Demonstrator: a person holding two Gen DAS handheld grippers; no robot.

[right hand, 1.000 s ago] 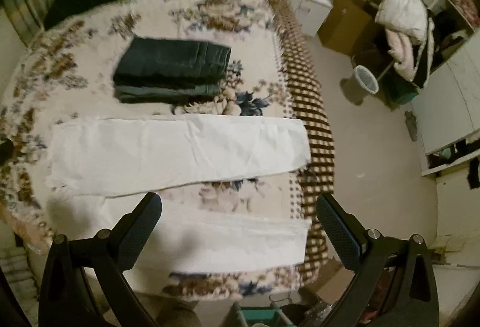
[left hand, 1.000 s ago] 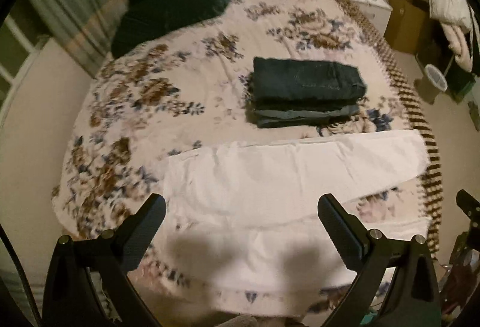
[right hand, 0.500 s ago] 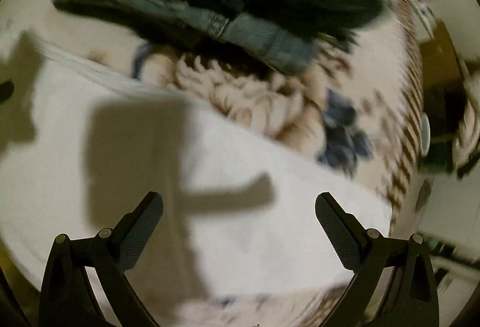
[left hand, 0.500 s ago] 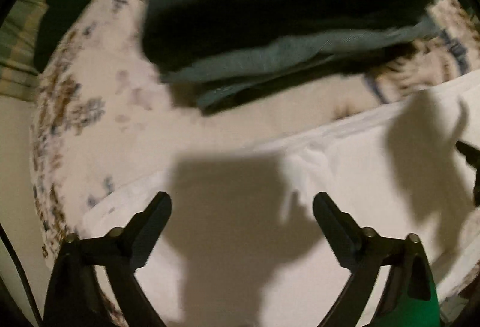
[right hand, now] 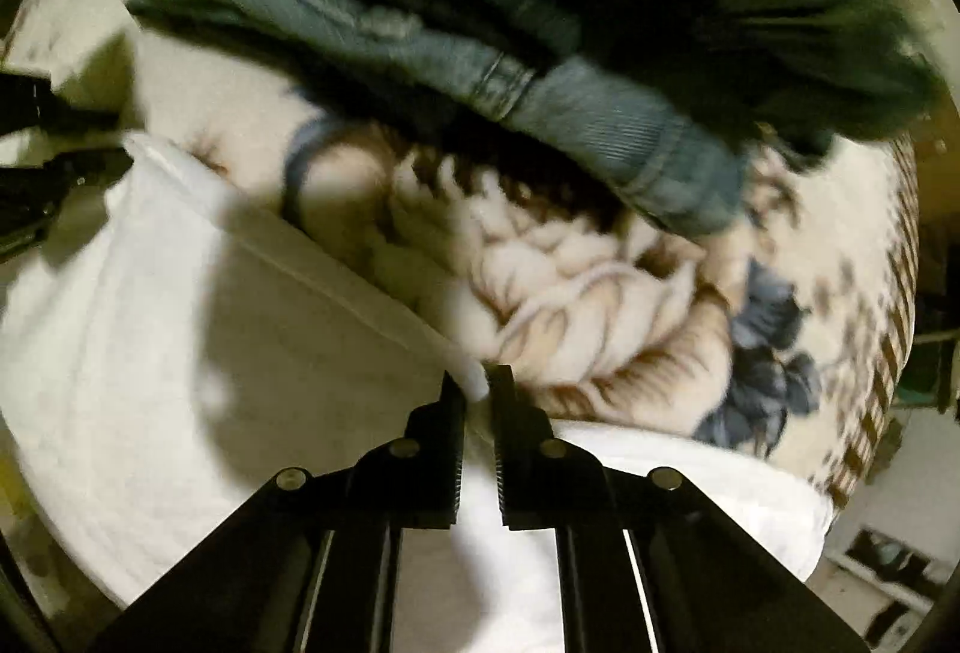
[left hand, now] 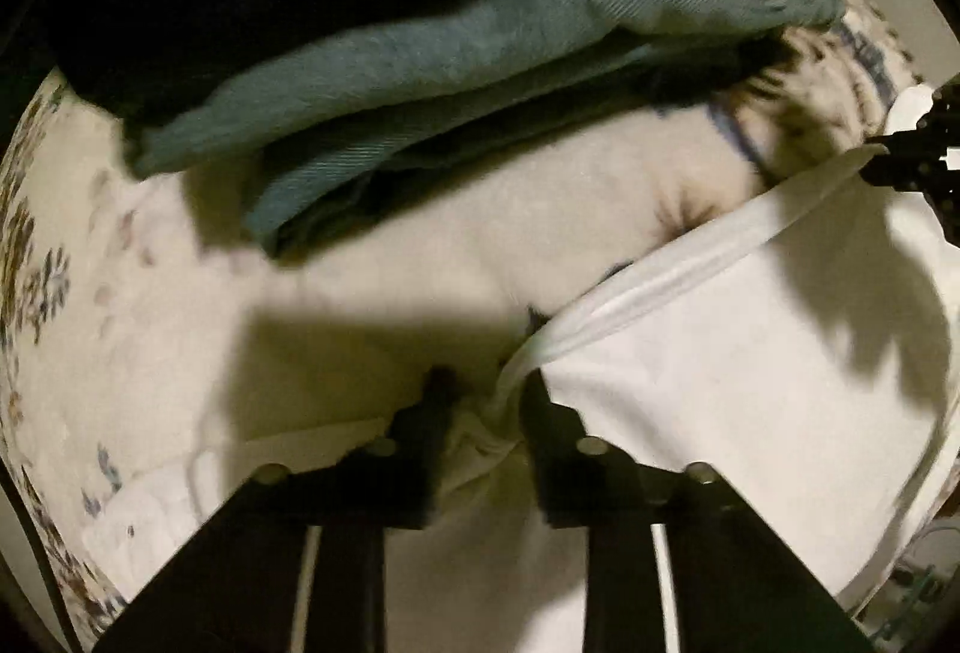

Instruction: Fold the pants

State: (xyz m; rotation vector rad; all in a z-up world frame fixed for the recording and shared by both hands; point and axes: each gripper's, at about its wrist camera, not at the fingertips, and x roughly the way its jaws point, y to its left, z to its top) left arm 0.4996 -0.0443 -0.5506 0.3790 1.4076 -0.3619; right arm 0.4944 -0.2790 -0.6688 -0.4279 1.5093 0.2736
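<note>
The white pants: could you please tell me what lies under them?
The white pants lie on a floral bedspread, which shows beyond their far edge. What the fabric itself covers stays hidden.

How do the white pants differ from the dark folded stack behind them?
The white pants are white; the dark stack is blue-grey to near black. The white pants lie spread out, unfolded; the dark stack is folded in layers. Both rest on the floral bedspread, apart.

No legible text or labels.
</note>
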